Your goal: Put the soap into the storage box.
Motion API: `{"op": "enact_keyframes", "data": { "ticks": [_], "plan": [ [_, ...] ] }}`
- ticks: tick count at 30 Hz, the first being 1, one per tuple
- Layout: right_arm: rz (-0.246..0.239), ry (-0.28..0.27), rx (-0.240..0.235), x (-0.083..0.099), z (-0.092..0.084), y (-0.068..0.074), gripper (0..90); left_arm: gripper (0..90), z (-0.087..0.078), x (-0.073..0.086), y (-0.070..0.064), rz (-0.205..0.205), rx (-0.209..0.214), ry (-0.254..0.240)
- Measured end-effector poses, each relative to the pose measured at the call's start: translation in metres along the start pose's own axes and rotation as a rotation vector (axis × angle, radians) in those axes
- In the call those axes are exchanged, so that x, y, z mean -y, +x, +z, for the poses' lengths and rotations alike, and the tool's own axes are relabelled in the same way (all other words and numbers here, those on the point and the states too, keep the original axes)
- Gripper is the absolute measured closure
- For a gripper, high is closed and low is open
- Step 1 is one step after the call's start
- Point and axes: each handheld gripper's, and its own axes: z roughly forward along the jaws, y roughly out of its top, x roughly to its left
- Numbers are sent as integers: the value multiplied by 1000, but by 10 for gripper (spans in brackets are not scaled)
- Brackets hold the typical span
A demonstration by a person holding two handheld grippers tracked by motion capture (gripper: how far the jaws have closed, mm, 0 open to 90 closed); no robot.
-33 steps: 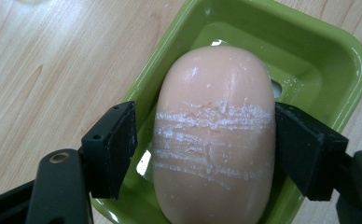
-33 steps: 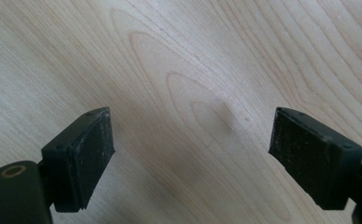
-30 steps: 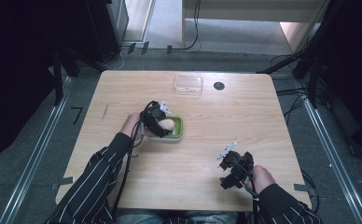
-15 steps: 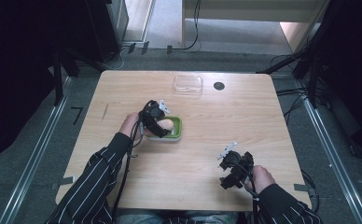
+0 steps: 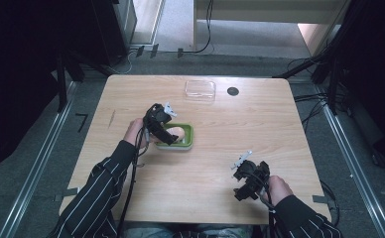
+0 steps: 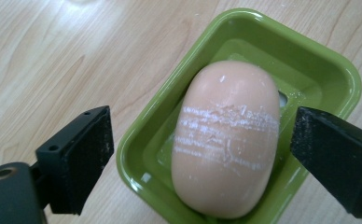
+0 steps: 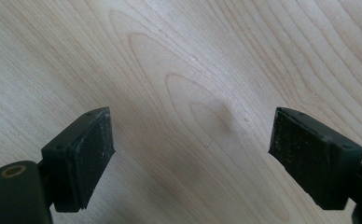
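A peach-coloured oval soap bar [image 6: 226,140] with white scratch marks lies in a green dish [image 6: 330,70] near the middle of the table [image 5: 220,163]. My left gripper [image 6: 202,154] hangs over it, open; its jaws have just been opening and stand clear of the soap on both sides. In the high view the same left gripper [image 5: 163,130] sits over the left part of the green dish [image 5: 186,141], with the soap [image 5: 177,133] showing beside it. Near the front right, my right gripper [image 5: 246,179] rests low, and in its own view the right gripper [image 7: 191,156] stands open over bare wood.
A clear plastic lid or box [image 5: 200,89] lies at the table's far edge, with a small black round disc [image 5: 233,91] to its right. Cables trail from both grippers toward the front edge. Metal rails run along the floor on both sides.
The left gripper has let go of the soap, which now lies in the green dish, and has drawn slightly back from it. The right gripper has kept still.
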Motion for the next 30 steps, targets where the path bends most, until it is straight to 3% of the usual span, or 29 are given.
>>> {"op": "enact_keyframes", "data": {
  "ticks": [8, 18, 30],
  "plan": [
    [1, -1, 0, 0, 0, 0, 143, 44, -19, 7, -1, -58, -34, 19],
    [2, -4, -1, 0, 0, 0, 143, 43, -28, 23, -10, -114, -50, 70],
    [4, -1, 0, 0, -1, 0, 143, 39, -42, 50, -30, -122, -54, 117]
  ]
}}
